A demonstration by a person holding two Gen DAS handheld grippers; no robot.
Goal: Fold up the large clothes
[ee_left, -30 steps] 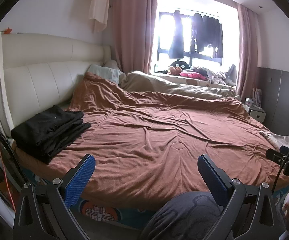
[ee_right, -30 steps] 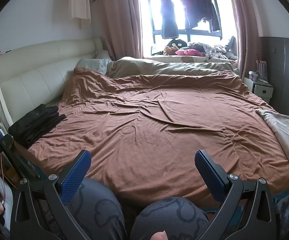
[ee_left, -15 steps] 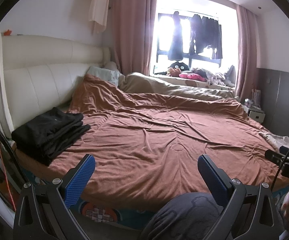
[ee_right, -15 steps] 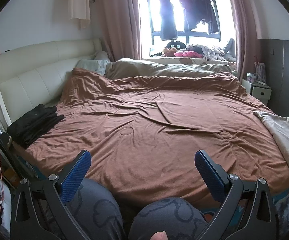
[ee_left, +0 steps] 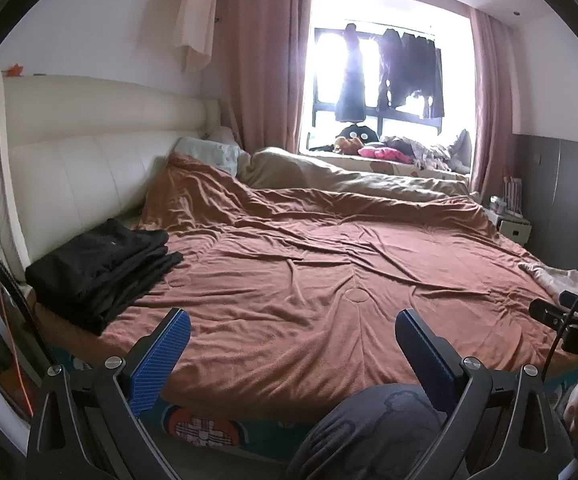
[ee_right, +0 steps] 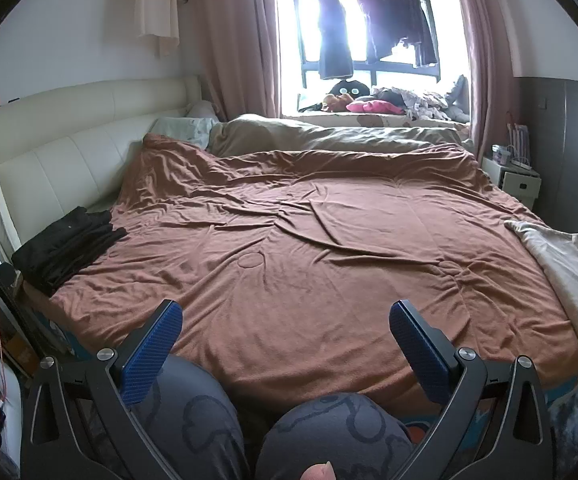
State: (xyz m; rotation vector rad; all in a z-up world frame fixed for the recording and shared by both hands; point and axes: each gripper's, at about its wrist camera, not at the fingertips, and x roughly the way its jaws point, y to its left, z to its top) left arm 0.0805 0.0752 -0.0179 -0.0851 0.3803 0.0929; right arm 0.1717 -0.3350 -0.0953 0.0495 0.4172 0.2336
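A stack of folded black clothes [ee_left: 97, 264] lies at the bed's near left corner by the headboard; it also shows in the right wrist view [ee_right: 65, 248]. A beige garment [ee_right: 569, 268] lies flat at the bed's right edge, and its edge shows in the left wrist view [ee_left: 553, 280]. My left gripper [ee_left: 293, 344] is open and empty, held above the bed's near edge. My right gripper [ee_right: 285, 336] is open and empty, held above my knees at the bed's near edge.
A rumpled brown blanket [ee_right: 309, 248] covers the bed. A cream headboard [ee_left: 81, 168] runs along the left. A beige duvet [ee_right: 329, 136] lies at the far side under the window. A white nightstand [ee_right: 513, 180] stands at right. My knees [ee_right: 329, 436] are below the grippers.
Both views have shifted slightly, with the bed a little lower and farther in frame. Both grippers stay open and empty. Nothing on the bed has moved.
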